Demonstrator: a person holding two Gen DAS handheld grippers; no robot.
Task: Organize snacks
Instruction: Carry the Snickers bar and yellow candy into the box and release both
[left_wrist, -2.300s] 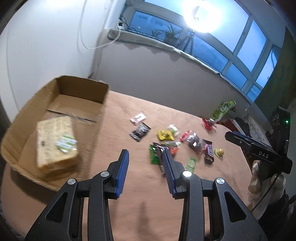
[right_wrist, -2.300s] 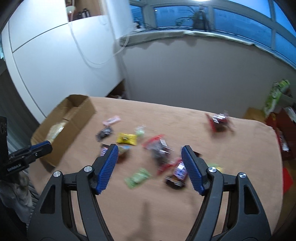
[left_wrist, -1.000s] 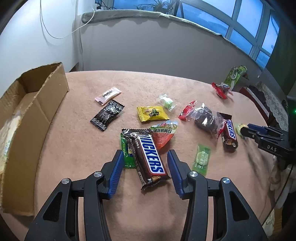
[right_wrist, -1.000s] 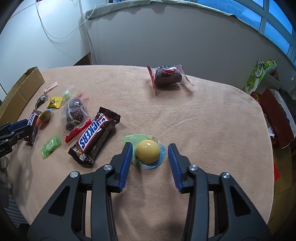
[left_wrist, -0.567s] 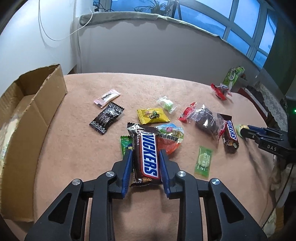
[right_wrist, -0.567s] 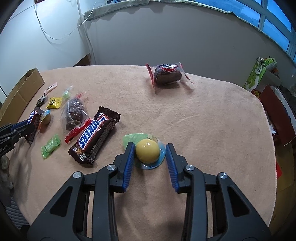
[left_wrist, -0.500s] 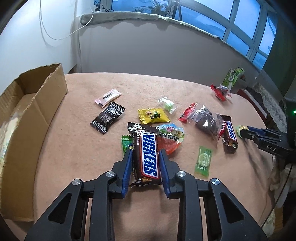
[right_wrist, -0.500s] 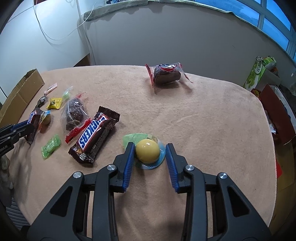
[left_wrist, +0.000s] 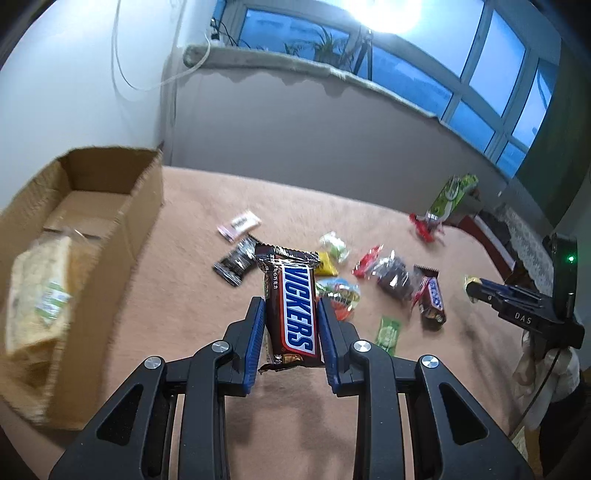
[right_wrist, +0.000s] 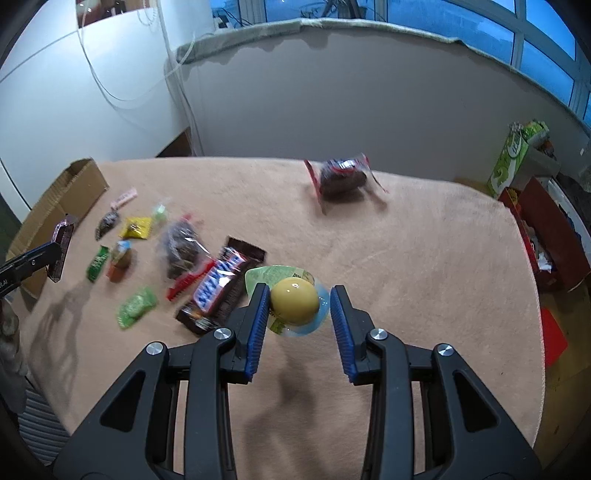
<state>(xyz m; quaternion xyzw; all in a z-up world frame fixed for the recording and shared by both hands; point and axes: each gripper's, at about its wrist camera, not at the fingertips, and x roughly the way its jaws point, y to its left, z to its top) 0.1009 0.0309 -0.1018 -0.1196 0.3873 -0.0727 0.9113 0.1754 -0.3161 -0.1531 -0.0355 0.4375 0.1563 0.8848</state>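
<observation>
Our left gripper (left_wrist: 290, 322) clamps the brown Snickers bar (left_wrist: 291, 308); our right gripper (right_wrist: 297, 309) pinches the yellow dome-shaped jelly cup (right_wrist: 294, 301) by its rim.

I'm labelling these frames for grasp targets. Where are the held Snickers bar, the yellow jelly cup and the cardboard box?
Snickers bar (left_wrist: 293, 308): left wrist view, on the blue logo.
Jelly cup (right_wrist: 294, 301): right wrist view, on its yellow dome.
Cardboard box (left_wrist: 142, 201): left wrist view, on its right wall.

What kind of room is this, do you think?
Probably a room in a home: a cloth-covered table strewn with snacks, a curved bay window with potted plants on its sill, and a cardboard box.
</observation>
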